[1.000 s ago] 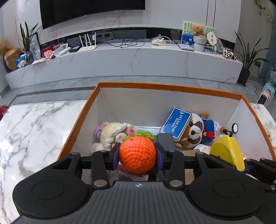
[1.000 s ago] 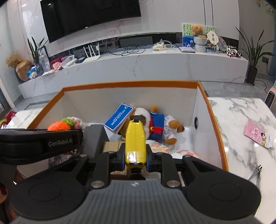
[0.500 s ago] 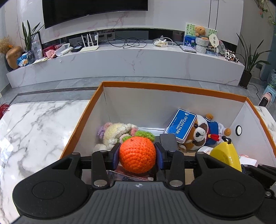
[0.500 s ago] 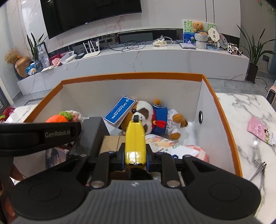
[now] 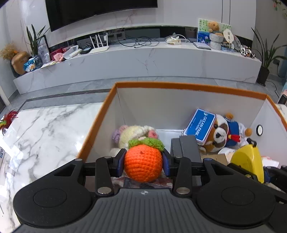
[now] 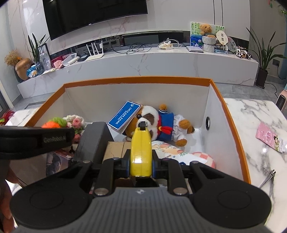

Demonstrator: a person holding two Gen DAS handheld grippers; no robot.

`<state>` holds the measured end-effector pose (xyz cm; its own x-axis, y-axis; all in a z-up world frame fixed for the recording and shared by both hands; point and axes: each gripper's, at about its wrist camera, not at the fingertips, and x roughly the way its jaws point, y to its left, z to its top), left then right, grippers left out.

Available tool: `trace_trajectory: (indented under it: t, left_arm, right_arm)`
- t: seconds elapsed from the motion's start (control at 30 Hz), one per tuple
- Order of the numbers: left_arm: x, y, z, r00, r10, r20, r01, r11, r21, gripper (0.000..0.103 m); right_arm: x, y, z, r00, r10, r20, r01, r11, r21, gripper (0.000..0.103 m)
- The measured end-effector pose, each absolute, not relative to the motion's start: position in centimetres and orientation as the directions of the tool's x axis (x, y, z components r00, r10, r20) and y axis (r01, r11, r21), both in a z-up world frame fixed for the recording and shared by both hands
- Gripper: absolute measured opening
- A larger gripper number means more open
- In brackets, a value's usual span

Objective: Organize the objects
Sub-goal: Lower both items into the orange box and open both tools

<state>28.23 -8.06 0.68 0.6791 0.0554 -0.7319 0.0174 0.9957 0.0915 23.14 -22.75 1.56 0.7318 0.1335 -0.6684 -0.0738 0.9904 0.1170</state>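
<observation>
Knitted orange (image 5: 143, 165) squeezed in left gripper (image 5: 143, 162), over box (image 5: 179, 85). Yellow toy (image 6: 141, 152) pinched in right gripper (image 6: 141, 166). If dropped at 2 o'clock, plush dog (image 5: 221, 134) gets bumped; orange could roll off pile.

A home living room; a wall-mounted television (image 6: 95, 16) above a long marble media console (image 6: 143, 66); potted plants (image 6: 263, 53).

Both wrist cameras sit close behind their jaws, tilted down into the orange-rimmed box (image 5: 188, 85) — the left from its left side, the right further right. Both share the plush dog (image 6: 152, 119) ahead of the jaws and the TV wall.
</observation>
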Motion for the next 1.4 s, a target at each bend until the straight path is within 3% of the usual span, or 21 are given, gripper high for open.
trace_trajectory:
  t: [0.37, 0.57, 0.83, 1.27, 1.4]
  left_arm:
    - [28.1, -8.8, 0.1, 0.628, 0.077, -0.774, 0.039, 0.991, 0.13, 0.048]
    - [27.9, -9.4, -0.2, 0.625, 0.089, -0.776, 0.048, 0.987, 0.152, 0.056]
    - [27.7, -9.1, -0.1, 0.621, 0.104, -0.777, 0.033, 0.987, 0.158, 0.063]
    - [27.3, -9.1, 0.5, 0.616, 0.115, -0.779, 0.043, 0.983, 0.18, 0.063]
    - [27.1, -9.1, 0.8, 0.619, 0.114, -0.777, 0.042, 0.983, 0.178, 0.064]
  right_arm:
    - [23.0, -22.6, 1.7, 0.713, 0.13, -0.689, -0.076, 0.991, 0.109, 0.022]
    - [22.8, -22.3, 1.7, 0.713, 0.124, -0.69, -0.081, 0.992, 0.095, 0.025]
    - [22.5, -22.1, 1.9, 0.713, 0.108, -0.693, -0.088, 0.994, 0.064, 0.041]
    - [22.2, -22.3, 2.4, 0.716, 0.079, -0.694, -0.07, 0.997, 0.042, 0.05]
    - [22.0, -22.3, 2.7, 0.722, 0.055, -0.689, -0.055, 0.998, 0.022, 0.058]
